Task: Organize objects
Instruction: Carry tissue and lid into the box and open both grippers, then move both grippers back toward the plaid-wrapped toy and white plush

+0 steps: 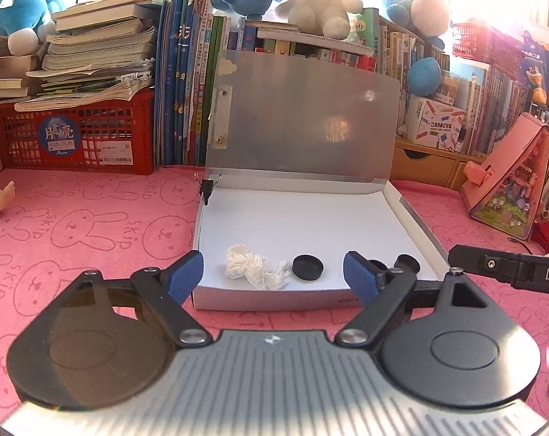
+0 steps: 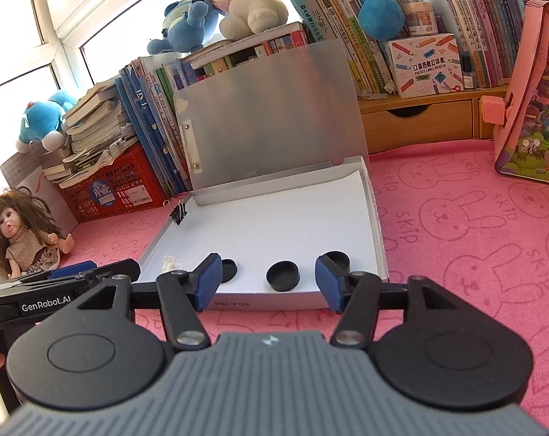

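A flat white file box (image 1: 416,225) (image 2: 378,232) lies open on the pink mat, its silver lid (image 1: 303,116) propped up at the back. Near its front edge lie a crumpled white tissue (image 1: 254,267) (image 2: 170,263) and three black round caps (image 1: 308,268) (image 2: 283,276). A black binder clip (image 1: 207,189) (image 2: 178,210) grips the box's left wall. My left gripper (image 1: 272,272) hangs open in front of the box with nothing between its blue pads. My right gripper (image 2: 267,283) is also open and empty, just before the box's front wall.
A red crate (image 1: 78,134) stacked with books, upright books and plush toys line the back. A pink toy house (image 1: 510,185) (image 2: 532,109) stands at the right. A doll (image 2: 23,232) sits at the left. Pink rabbit-print mat (image 2: 474,236) lies bare to the right.
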Demonstrator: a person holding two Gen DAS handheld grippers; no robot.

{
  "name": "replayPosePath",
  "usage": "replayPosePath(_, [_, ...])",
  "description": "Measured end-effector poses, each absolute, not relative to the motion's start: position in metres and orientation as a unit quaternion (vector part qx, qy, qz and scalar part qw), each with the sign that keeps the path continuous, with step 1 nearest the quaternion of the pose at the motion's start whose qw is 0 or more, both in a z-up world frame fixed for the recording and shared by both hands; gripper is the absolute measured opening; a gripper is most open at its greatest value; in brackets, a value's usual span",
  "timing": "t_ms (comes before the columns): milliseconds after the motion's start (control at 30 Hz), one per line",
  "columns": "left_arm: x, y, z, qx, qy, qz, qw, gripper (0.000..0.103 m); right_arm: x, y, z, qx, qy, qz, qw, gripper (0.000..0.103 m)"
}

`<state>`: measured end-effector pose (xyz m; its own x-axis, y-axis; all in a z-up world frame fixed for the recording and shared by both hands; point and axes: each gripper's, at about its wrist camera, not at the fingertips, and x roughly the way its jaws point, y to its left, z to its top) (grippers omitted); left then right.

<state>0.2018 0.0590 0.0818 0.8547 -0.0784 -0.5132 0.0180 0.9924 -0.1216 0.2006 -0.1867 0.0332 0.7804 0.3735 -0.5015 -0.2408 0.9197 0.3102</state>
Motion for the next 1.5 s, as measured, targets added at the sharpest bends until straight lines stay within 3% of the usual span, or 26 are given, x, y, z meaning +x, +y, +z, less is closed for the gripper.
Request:
replayPosePath(767, [0.083, 0.052, 0.047, -0.037, 0.238, -0.051, 0.969, 0.094, 0.081, -0.187, 0.006, 0.011, 0.218, 0.147, 0.965, 0.088])
replayPosePath(1500, [0.058, 0.018, 0.007, -0.003, 0.239, -0.073, 0.968, 0.096, 0.063, -0.178, -0.038, -0.019, 0.257, 0.131, 0.957, 0.094])
